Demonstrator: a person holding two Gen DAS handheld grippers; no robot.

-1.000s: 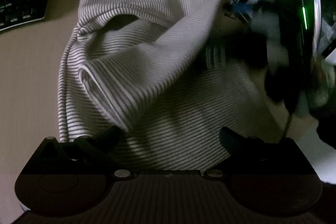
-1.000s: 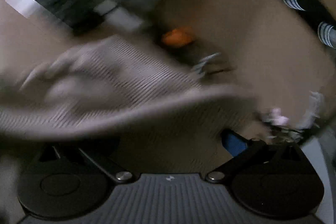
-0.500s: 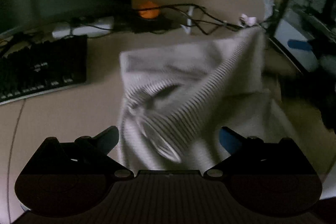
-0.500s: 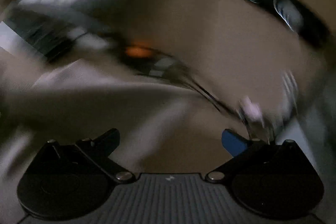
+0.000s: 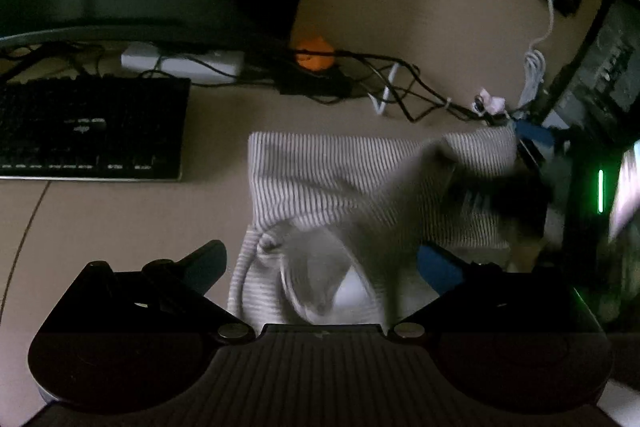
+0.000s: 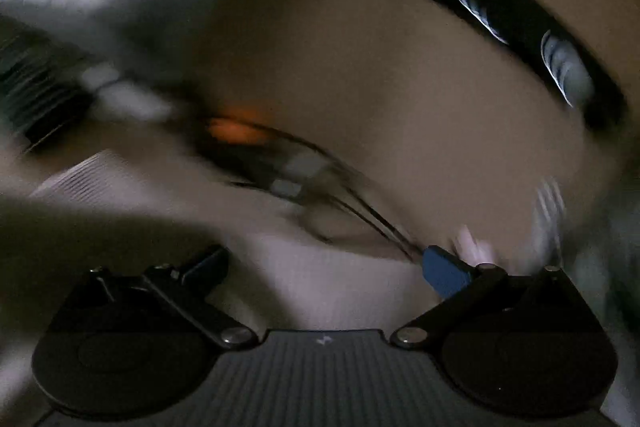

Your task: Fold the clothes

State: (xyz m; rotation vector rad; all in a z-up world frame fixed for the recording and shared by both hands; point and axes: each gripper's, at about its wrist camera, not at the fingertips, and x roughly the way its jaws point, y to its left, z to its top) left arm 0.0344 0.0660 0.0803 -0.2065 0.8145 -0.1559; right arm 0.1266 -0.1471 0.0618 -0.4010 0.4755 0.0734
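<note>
A grey-and-white striped garment (image 5: 320, 179) lies crumpled on the beige desk (image 5: 120, 219) in the left wrist view. One fold rises diagonally toward its far right corner (image 5: 492, 143). My left gripper (image 5: 324, 263) is open and low over the garment's near edge, with cloth lying between its fingers. Beside that far right corner shows a blue fingertip (image 5: 534, 131) of my right gripper, with its blurred dark body just in front. The right wrist view is heavily blurred. There my right gripper (image 6: 326, 267) is open over pale cloth (image 6: 320, 287), and a striped patch (image 6: 80, 179) shows at left.
A black keyboard (image 5: 88, 131) sits at the left. Along the back edge lie a white power strip (image 5: 184, 61), an orange object (image 5: 314, 53) and tangled cables (image 5: 400, 83). A dark computer case with a green light (image 5: 600, 187) stands at the right.
The left view has pulled back and tilted up, so the garment sits farther off. Its raised right fold has dropped lower. The right gripper keeps moving fast, still blurred.
</note>
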